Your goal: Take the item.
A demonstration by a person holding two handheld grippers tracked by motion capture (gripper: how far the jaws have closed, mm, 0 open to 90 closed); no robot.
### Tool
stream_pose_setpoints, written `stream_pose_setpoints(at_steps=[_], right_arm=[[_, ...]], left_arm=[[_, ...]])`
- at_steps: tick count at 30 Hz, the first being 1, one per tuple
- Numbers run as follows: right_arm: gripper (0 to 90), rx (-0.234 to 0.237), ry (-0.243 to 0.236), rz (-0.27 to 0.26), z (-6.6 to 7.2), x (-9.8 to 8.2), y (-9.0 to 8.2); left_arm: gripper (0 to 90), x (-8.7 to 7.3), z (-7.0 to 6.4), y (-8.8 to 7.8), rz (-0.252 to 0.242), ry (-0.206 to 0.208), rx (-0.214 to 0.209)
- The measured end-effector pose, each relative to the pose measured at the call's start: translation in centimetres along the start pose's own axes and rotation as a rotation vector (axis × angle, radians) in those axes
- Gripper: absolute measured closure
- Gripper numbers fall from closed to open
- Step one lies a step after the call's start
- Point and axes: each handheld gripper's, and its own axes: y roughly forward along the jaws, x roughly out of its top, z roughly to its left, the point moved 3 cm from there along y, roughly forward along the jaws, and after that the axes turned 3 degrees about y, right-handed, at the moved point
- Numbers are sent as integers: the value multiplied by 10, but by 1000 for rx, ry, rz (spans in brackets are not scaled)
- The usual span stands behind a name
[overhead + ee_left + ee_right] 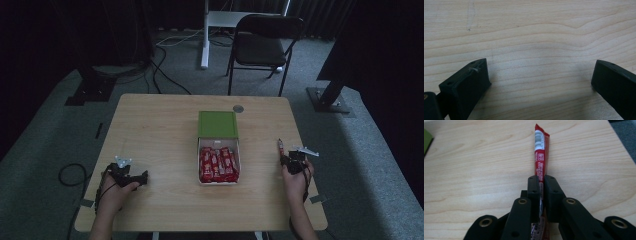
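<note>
Wrapper (pixel 541 152): glossy red, flat, slim | right tool (pixel 541 192): clamped | table (pixel 474 170): pale woodgrain

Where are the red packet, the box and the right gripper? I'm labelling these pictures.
red packet (pixel 540 152): right gripper view, printed upper half.
box (pixel 217 124): high view, green lid.
right gripper (pixel 542 185): right gripper view, between fingertips.

I saw a long, thin red snack packet (pixel 541 157) with white print and a barcode near its far end, standing edge-up, pinched between my right gripper (pixel 541 185)'s jaws; it stuck out forward over the wooden table (pixel 160 130), near the right edge, well apart from the open box (pixel 218 150) of red packets
</note>
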Motion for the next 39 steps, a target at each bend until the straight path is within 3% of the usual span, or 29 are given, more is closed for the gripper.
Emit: stream_pose_setpoints(at_steps=[8, 16, 28, 31, 39], right_arm=[[716, 20, -29, 23, 1, 0, 1], [643, 43, -36, -3, 0, 2, -7], [588, 240, -145, -37, 24, 3, -21], [585, 296, -144, -33, 29, 2, -22], [550, 394, -233, -58, 43, -3, -24]], left_arm=[[21, 0, 0, 0, 0, 0, 0], [21, 0, 0, 0, 0, 0, 0], [21, 0, 0, 0, -1, 0, 0], [21, 0, 0, 0, 0, 0, 0], [21, 0, 0, 0, 0, 0, 0]])
